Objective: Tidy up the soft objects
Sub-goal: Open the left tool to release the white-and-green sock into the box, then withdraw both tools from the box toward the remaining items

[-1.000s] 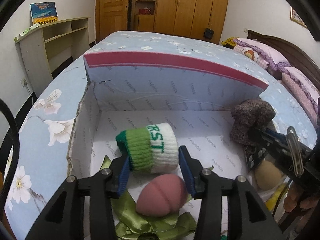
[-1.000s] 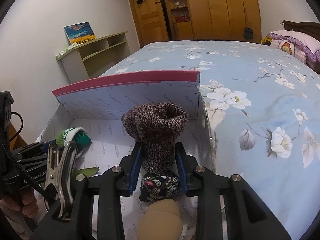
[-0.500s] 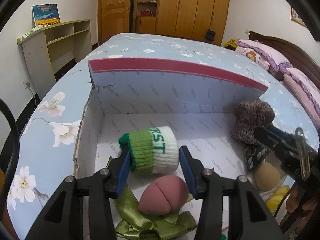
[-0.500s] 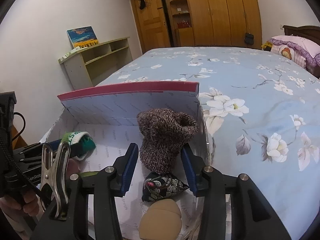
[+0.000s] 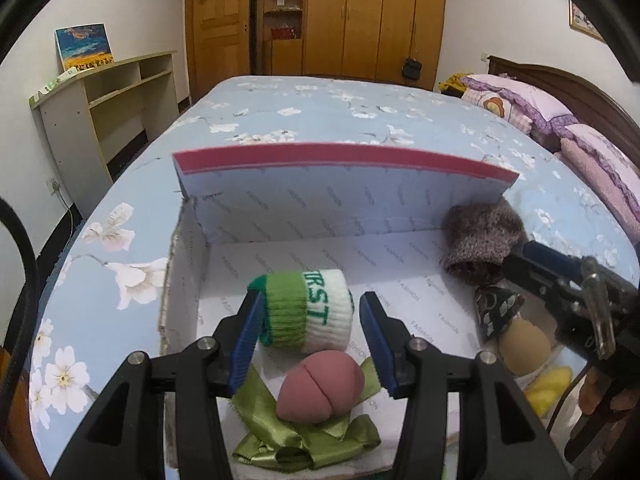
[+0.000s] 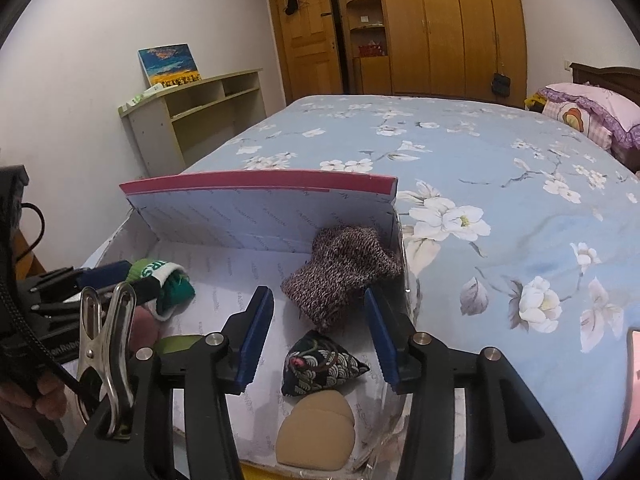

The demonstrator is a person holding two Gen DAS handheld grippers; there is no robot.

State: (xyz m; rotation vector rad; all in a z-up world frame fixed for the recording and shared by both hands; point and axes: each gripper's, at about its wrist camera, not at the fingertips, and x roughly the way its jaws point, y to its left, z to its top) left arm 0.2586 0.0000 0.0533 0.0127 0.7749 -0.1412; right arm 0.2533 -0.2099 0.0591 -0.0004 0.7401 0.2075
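Looks like both rolled socks are down in the box on the bed, so this is the let-go step. The left hand-held gripper is spread wide with nothing in it; the green-and-white sock lies between its fingers, though I can't tell if the left pad touches it. The right hand-held gripper is also wide open and empty, the brown knit sock lying just ahead by the box's right wall. Next I'd guess: back straight out, no snagging.
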